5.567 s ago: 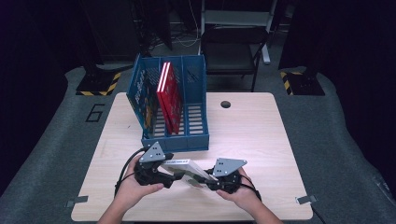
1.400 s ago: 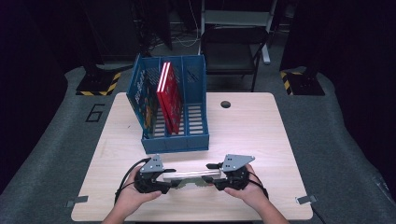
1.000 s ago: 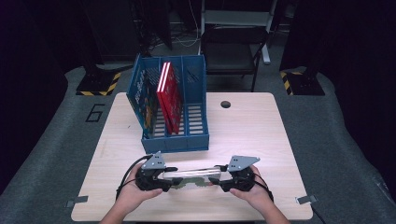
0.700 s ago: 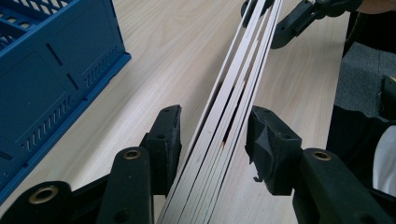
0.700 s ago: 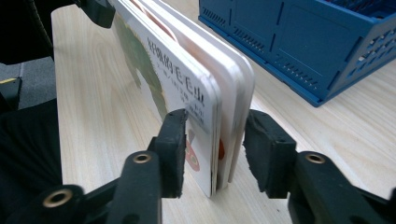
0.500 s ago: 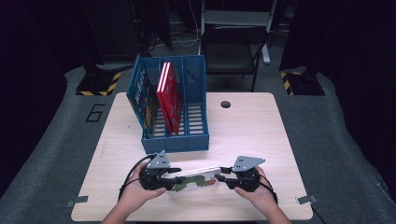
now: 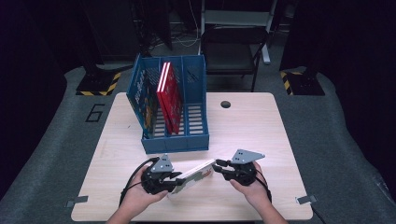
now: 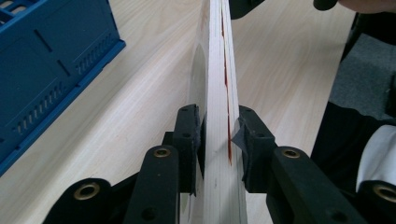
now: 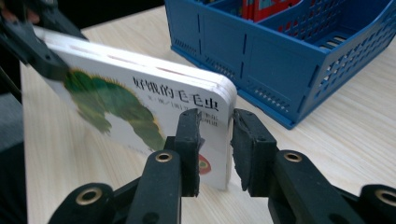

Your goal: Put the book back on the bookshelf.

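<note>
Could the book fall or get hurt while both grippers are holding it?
Maybe. The right gripper has just been closing but pinches only the book's end edge, so that end might slip out. The left gripper has also been closing and clamps the page edges tightly, which could dent them. The blue file rack stands close behind, so lifting carelessly might bump the book against it.

Both grippers are matte black. Left gripper point(image 7: 180, 179) carries a grey three-cornered plate on top at lower centre-left of the high view; a black cable loops off it toward the bottom edge. Right gripper point(image 7: 218, 167) has the same grey plate at lower centre-right, cable trailing by the wrist. Bare forearms, no sleeves in that view. In the gripper views the jaws are chunky black links with brass-ringed pivot holes and flat, scuffed black pads point(image 8: 190, 140).
</note>
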Action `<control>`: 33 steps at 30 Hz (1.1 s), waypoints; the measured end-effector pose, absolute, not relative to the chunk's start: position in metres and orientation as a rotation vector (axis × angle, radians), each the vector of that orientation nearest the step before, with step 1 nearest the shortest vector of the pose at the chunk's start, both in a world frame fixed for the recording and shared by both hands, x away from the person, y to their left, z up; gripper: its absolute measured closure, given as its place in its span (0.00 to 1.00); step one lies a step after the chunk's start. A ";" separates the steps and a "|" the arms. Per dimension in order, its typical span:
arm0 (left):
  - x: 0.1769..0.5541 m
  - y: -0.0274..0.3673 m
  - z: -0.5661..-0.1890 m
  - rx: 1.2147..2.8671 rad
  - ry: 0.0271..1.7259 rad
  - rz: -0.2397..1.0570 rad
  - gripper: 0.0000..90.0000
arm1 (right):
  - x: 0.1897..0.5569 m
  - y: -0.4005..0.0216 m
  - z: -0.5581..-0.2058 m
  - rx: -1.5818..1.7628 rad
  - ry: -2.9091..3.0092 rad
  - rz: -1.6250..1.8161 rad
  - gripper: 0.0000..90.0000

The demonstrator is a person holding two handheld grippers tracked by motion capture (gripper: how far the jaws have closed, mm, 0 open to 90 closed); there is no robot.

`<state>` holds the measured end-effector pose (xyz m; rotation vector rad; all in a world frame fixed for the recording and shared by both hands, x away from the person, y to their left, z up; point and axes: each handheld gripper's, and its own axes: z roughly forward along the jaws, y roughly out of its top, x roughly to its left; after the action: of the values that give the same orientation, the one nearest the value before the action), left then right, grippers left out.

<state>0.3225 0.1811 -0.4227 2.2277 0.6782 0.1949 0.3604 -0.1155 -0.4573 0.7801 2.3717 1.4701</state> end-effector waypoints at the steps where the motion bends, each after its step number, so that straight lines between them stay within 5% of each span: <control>1: 0.322 0.181 -0.422 2.237 0.690 0.202 0.82 | 0.362 -0.115 -0.458 0.780 2.371 1.475 0.79; 33: 0.331 0.150 -0.418 2.292 0.817 0.180 0.78 | 0.366 -0.103 -0.467 0.793 2.407 1.488 0.73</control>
<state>0.3308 0.1503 -0.4183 2.2922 0.8174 0.1805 0.3663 -0.1034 -0.4665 0.7934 2.4072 1.4879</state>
